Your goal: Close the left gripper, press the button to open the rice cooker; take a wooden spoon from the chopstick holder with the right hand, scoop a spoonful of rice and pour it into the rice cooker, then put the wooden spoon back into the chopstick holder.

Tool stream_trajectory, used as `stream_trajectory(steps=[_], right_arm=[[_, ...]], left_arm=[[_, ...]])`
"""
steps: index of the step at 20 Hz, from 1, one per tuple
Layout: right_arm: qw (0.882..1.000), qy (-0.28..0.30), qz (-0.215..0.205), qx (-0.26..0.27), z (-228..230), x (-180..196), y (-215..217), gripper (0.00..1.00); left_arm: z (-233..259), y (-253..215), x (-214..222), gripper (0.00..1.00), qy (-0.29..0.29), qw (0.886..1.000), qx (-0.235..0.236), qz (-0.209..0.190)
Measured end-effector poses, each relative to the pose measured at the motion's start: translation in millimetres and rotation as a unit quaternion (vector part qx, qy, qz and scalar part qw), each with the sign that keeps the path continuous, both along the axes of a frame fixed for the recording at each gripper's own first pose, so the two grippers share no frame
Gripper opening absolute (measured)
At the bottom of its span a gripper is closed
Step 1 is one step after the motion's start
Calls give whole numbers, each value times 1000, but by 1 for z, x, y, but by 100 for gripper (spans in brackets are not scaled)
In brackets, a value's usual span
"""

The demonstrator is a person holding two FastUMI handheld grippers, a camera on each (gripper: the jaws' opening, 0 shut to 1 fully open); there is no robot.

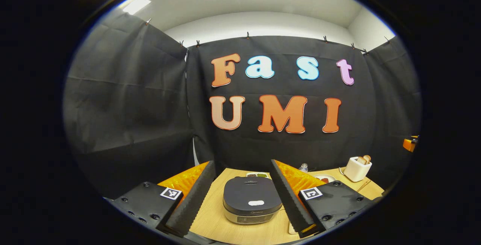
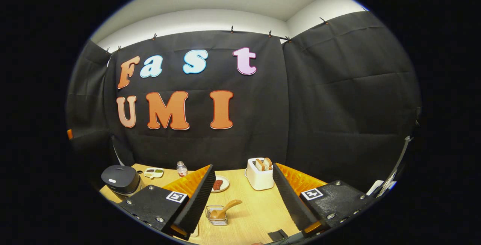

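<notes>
Both tongs are spread and hold nothing. One closed rice cooker sits between the left tongs; one wooden spoon lies between the right tongs.

The rice cooker's right flank was hidden behind the left gripper's right finger, and its front panel markings were too small to tell. In the right gripper view, the left finger covered part of a plate; what lay on it was perhaps food.
</notes>
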State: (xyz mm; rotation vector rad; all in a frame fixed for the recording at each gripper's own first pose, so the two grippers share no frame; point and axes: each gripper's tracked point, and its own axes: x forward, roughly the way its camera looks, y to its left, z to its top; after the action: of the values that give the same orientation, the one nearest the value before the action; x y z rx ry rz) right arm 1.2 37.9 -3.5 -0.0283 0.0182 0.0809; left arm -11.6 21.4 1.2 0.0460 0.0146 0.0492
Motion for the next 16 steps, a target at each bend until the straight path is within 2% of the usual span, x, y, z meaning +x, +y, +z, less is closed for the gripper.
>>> stream_trajectory(steps=[4, 11, 13, 16], right_arm=[[1000, 3, 5, 2, -2, 2, 5, 95], [1000, 3, 9, -6, -3, 3, 11, 95], [1000, 6, 8, -6, -5, 3, 11, 95], [1000, 6, 8, -11, -6, 3, 11, 95]], left_arm=[[1, -1, 0, 100, 0, 1000, -11, -6], [0, 5, 0, 74, 3, 1000, 4, 4], [-5, 5, 4, 77, 8, 1000, 1, 1], [0, 12, 3, 22, 2, 1000, 5, 10]])
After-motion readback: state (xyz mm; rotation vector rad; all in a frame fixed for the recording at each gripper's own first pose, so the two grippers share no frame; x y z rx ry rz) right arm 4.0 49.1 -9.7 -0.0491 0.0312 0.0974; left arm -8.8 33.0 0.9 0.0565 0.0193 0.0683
